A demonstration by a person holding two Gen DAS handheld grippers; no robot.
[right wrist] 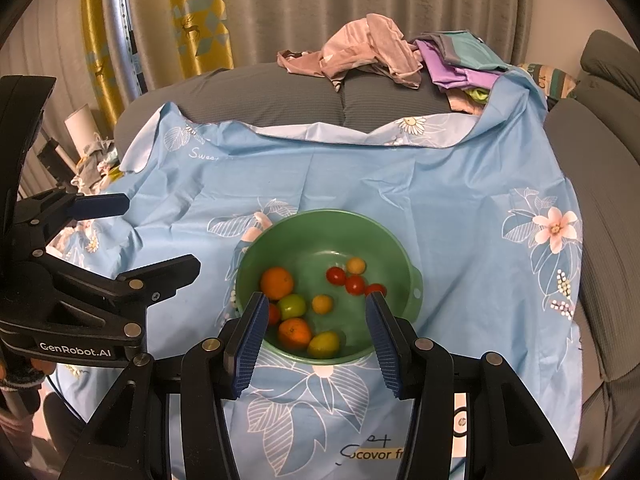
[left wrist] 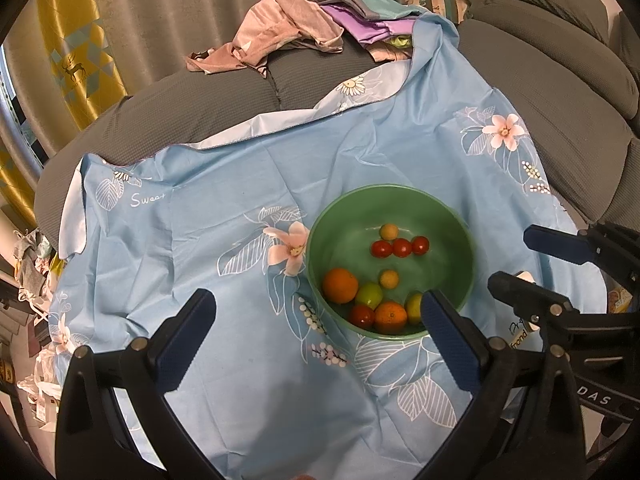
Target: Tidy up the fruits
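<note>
A green bowl (left wrist: 448, 216) (right wrist: 320, 232) sits on a light blue flowered cloth (left wrist: 240, 208) (right wrist: 440, 200). It holds two oranges (left wrist: 340, 285) (right wrist: 277, 282), several red cherry tomatoes (left wrist: 402, 247) (right wrist: 354, 284), two green fruits (left wrist: 370, 295) (right wrist: 292, 306) and two small yellow-orange fruits (left wrist: 388, 279) (right wrist: 322, 303). My left gripper (left wrist: 316, 332) is open and empty, above the cloth left of and in front of the bowl. My right gripper (right wrist: 316, 336) is open and empty, over the bowl's near rim; it also shows at the right in the left wrist view (left wrist: 516, 260).
The cloth covers a grey sofa seat (left wrist: 200, 108) (right wrist: 280, 92). Crumpled pink and purple clothes (left wrist: 296, 28) (right wrist: 384, 56) lie at the back. Grey backrest cushions (left wrist: 560, 80) rise on the right. Curtains hang behind, and clutter lies on the floor at the left (left wrist: 32, 264).
</note>
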